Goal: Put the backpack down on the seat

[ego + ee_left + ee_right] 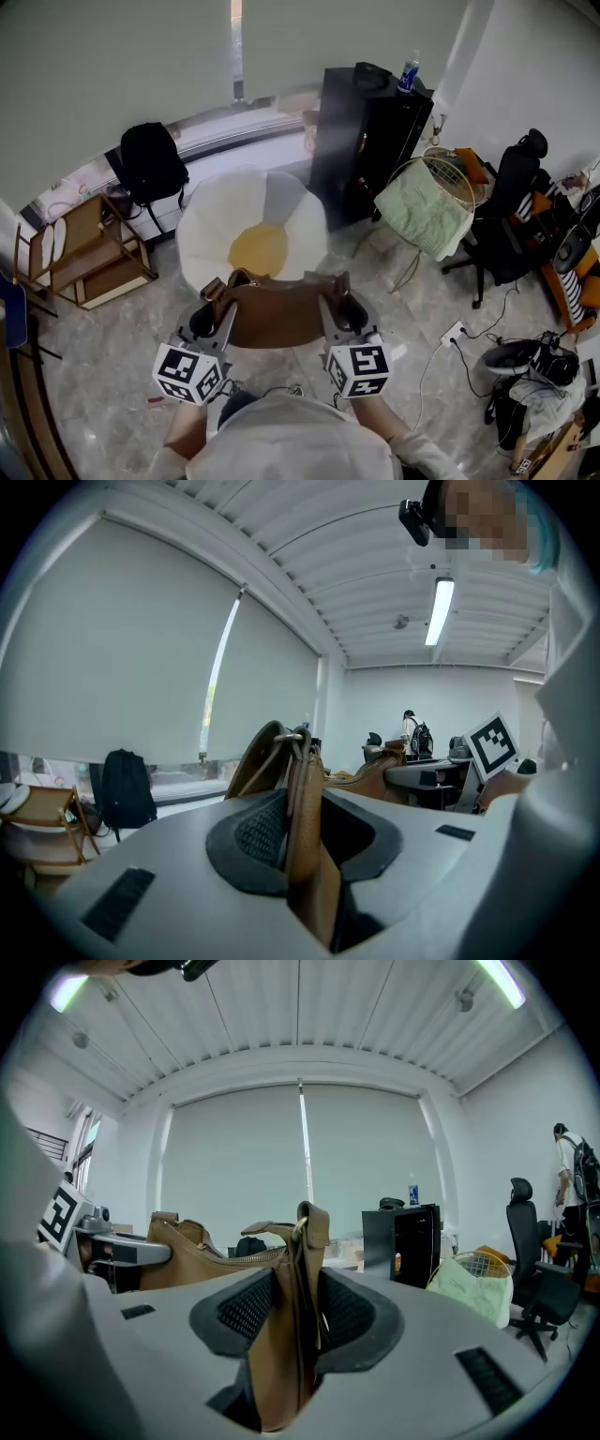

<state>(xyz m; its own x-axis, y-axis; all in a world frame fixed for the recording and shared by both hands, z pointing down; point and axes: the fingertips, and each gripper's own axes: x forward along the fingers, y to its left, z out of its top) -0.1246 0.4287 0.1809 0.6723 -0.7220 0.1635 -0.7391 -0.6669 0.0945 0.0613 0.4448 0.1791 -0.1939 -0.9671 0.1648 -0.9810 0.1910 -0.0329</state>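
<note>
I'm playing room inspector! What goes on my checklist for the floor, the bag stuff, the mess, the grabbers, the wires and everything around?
Surface: grey marble floor; white flower-shaped seat with a yellow middle, nothing on it.
Job's things: brown backpack held up at the seat's near edge, not set down yet.
Clutter: black backpack by the window, wooden rack, wire basket with a green cloth.
Grippers: left gripper and right gripper each shut on a strap end of the brown backpack.
Cables: white power strip and loose cables on the floor at the right.
Surroundings: black cabinet with a bottle on top, black office chair.
</note>
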